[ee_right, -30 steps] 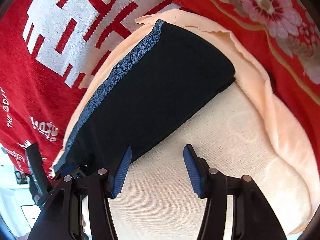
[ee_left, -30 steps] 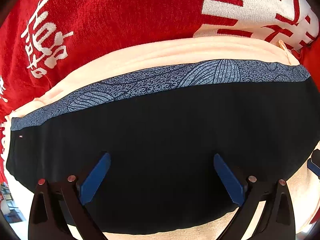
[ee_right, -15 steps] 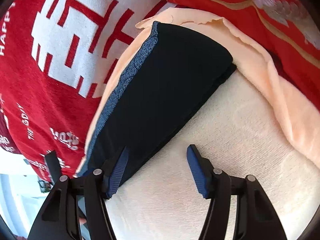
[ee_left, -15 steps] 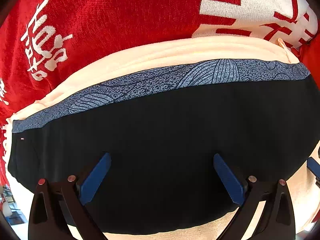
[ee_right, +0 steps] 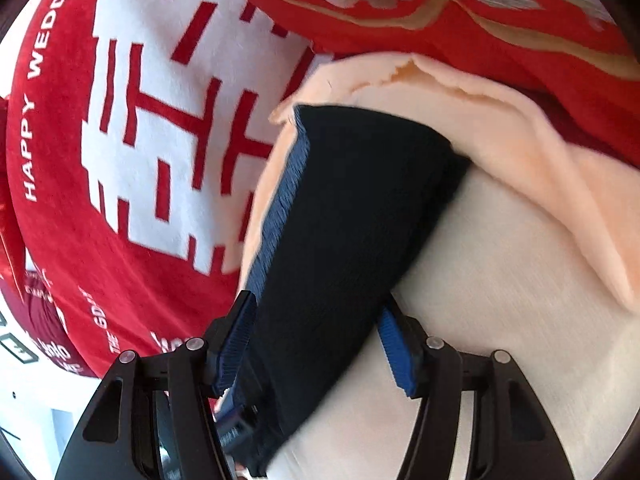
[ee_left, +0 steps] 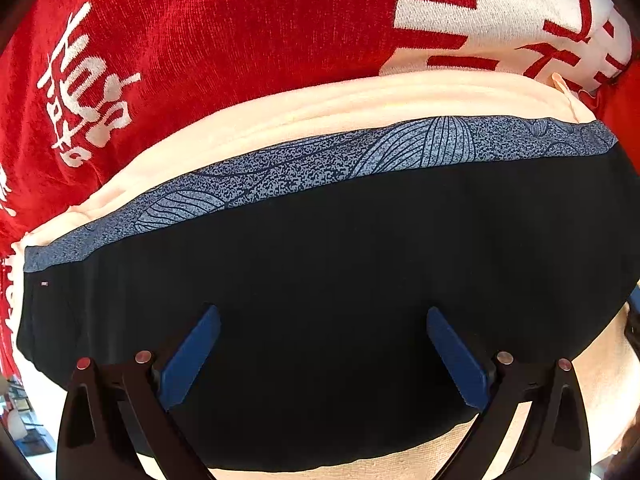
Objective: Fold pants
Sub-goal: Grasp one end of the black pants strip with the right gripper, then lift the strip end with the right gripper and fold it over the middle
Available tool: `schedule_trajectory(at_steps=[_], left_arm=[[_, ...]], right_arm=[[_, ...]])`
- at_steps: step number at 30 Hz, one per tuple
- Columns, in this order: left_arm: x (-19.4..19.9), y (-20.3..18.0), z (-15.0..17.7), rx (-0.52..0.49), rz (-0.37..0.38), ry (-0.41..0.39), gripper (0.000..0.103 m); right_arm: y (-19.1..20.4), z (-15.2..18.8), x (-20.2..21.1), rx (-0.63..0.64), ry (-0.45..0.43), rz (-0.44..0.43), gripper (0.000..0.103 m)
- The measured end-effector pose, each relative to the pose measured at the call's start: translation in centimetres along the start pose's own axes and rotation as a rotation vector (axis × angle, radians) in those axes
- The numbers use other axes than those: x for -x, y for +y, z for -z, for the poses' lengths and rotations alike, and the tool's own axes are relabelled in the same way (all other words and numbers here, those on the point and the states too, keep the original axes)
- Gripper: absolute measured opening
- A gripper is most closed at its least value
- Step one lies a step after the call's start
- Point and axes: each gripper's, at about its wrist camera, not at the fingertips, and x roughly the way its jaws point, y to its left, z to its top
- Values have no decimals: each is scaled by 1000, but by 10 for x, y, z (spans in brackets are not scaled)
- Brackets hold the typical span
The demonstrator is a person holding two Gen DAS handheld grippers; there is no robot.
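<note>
The black pants lie folded into a long flat rectangle, with a blue patterned waistband along the far edge. They rest on a cream towel. My left gripper is open and hovers over the black cloth. In the right wrist view the pants run away from me as a narrow strip. My right gripper is open, one finger on each side of the strip's near end. The other gripper's blue parts show at the strip's near end.
A red blanket with white lettering lies under and beyond the towel, also in the right wrist view. A red floral fabric lies at the far right. The peach towel edge is bunched up to the right of the pants.
My right gripper has swung left, from over the bare towel beside the pants to astride their near end. The left gripper has barely moved.
</note>
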Motion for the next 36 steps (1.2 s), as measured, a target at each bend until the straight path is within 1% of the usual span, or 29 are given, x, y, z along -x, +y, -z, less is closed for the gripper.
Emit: schedule_trajectory(at_steps=[1, 3, 4, 5, 6, 7, 8, 10, 12, 13, 14, 15, 16, 17, 18, 20, 23, 25, 27, 30, 33, 34, 36], left_arm=[[0, 0, 0, -2, 1, -1, 103], [0, 1, -3, -7, 9, 13, 103], [2, 0, -4, -6, 9, 18, 103], [5, 1, -6, -3, 13, 21, 92], [12, 0, -8, 2, 38, 19, 74], [16, 0, -11, 1, 63, 23, 71], [23, -2, -13, 1, 88, 21, 70], [33, -7, -15, -7, 109, -7, 70], [34, -16, -17, -20, 102, -26, 70], [28, -20, -17, -15, 95, -19, 70], [17, -25, -16, -5, 105, 11, 70], [9, -28, -14, 7, 104, 21, 71], [10, -30, -12, 17, 94, -27, 71], [11, -34, -11, 1, 75, -49, 71], [14, -39, -11, -39, 50, -68, 71], [14, -41, -12, -64, 52, -75, 71], [12, -36, -16, -47, 94, -62, 72], [12, -36, -16, -65, 96, -75, 73], [13, -34, -16, -68, 107, -84, 78], [16, -14, -19, -24, 160, -52, 78], [29, 23, -14, 33, 168, -65, 78], [32, 35, -12, 38, 165, -70, 78], [37, 67, -8, 40, 151, -76, 78]], right_arm=[[2, -3, -4, -12, -11, -19, 66], [5, -8, -10, -38, 3, -40, 66], [5, -10, -13, -54, 17, -40, 58], [5, -12, -16, -68, 45, -19, 47], [4, -14, -15, -77, 55, -19, 19], [4, -15, -13, -80, 58, -31, 15], [6, -15, -11, -70, 69, -34, 15], [23, -14, -4, 13, 74, -24, 14], [39, -11, -1, 76, 75, -24, 14], [50, -9, 0, 124, 74, -13, 14], [61, -7, 1, 178, 74, 6, 14], [72, -4, 1, 234, 82, 27, 14], [83, 1, 0, 297, 87, 51, 14], [101, 7, 0, 390, 81, 80, 14], [110, 10, -1, 429, 83, 87, 14], [131, 19, -3, 504, 86, 102, 14], [152, 31, -8, 574, 92, 120, 14], [168, 41, -12, 627, 99, 142, 14], [183, 54, -17, 686, 110, 166, 14], [199, 73, -22, 752, 118, 195, 14], [217, 97, -31, 835, 123, 242, 14], [221, 103, -34, 854, 126, 254, 14], [232, 125, -46, 911, 138, 285, 15]])
